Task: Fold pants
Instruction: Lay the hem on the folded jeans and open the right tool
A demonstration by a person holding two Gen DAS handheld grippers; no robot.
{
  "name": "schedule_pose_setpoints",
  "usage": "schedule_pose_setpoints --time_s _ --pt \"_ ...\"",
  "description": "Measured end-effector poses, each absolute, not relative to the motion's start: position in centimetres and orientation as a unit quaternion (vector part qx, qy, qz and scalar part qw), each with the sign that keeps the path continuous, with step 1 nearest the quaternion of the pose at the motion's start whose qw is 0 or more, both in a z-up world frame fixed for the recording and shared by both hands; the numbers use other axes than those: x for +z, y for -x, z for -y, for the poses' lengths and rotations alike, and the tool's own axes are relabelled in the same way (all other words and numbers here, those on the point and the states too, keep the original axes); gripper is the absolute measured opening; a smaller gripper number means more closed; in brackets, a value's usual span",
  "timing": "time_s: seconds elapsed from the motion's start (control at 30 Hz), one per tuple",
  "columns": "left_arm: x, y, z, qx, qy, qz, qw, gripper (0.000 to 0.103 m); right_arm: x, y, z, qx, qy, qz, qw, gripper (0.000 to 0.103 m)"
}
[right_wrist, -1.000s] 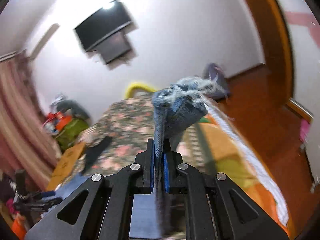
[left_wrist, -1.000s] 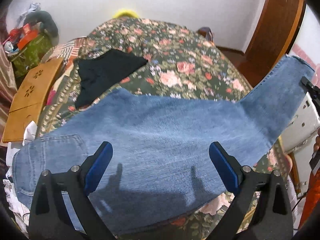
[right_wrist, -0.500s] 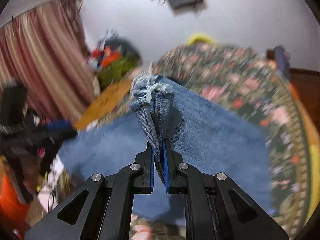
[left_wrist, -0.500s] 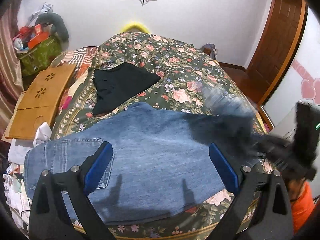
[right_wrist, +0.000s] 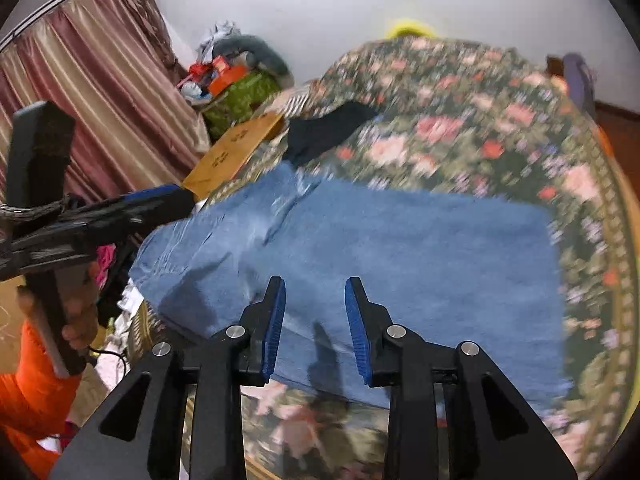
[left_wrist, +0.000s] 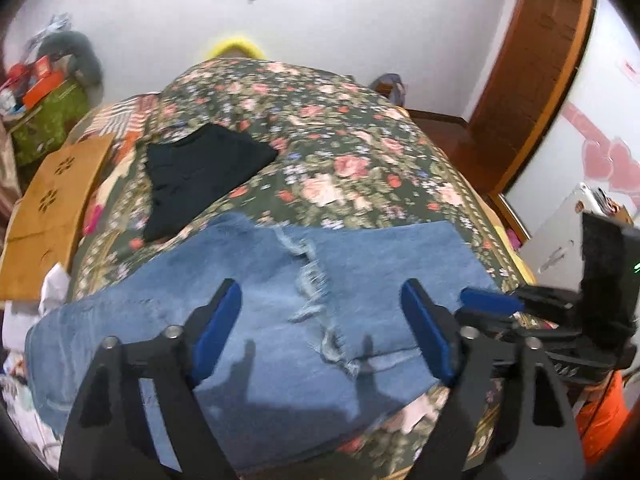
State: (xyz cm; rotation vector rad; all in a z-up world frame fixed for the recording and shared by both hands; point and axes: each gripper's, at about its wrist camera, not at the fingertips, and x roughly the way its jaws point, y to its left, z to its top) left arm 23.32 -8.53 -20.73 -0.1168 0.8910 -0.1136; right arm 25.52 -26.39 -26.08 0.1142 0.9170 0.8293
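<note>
Carefully, your right gripper is opening and empty, left gripper closing on nothing, so the folded jeans leg may slide off the bed.

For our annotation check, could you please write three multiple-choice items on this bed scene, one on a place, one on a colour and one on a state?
1. Where does the black garment lie?
A. On the floral bedspread, beyond the jeans
B. On top of the jeans
C. On the wooden board

2. What colour are the pads of the left gripper?
A. Red
B. Blue
C. Yellow

3. What state are the jeans in?
A. Hanging from the right gripper
B. Rolled into a ball
C. Lying flat on the bed, folded over, frayed hems on top

Answers:
1 A: the dark cloth rests on the flowers, past the denim's far edge.
2 B: both pads show blue against the black fingers.
3 C: the right gripper holds nothing as its jaws are opening, and the denim lies spread.
</note>
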Motion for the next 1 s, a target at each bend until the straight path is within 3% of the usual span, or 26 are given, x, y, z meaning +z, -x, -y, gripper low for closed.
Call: schedule_pose_setpoints --time_s 0.13,0.23,0.5,0.93,1.0 --pt "-22.0 -25.6 10.9 -0.088 0.043 -0.449 0.888 0.050 -24.9 -26.8 29.7 0.334 -0.051 -0.411 0.847 0.039" --pt "-23.7 -27.2 12.7 -0.108 0.032 -0.470 0.875 0.044 -25.8 -28.3 31.1 0.306 -0.043 -0.423 0.852 0.039" --pt "-29.4 -27.6 15.7 -0.111 -0.020 -0.507 0.854 0.043 -32.8 -28.4 32.8 0.264 -0.041 -0.490 0.830 0.039" --pt "-28.6 -23.8 15.2 -0.102 -0.044 -0.486 0.867 0.051 -31.0 -25.5 33.7 0.239 -0.017 -0.489 0.839 0.040" --pt "-28.0 -22.9 14.2 -0.087 -0.038 -0.485 0.869 0.059 -30.4 -25.2 33.6 0.241 -0.021 -0.487 0.839 0.043"
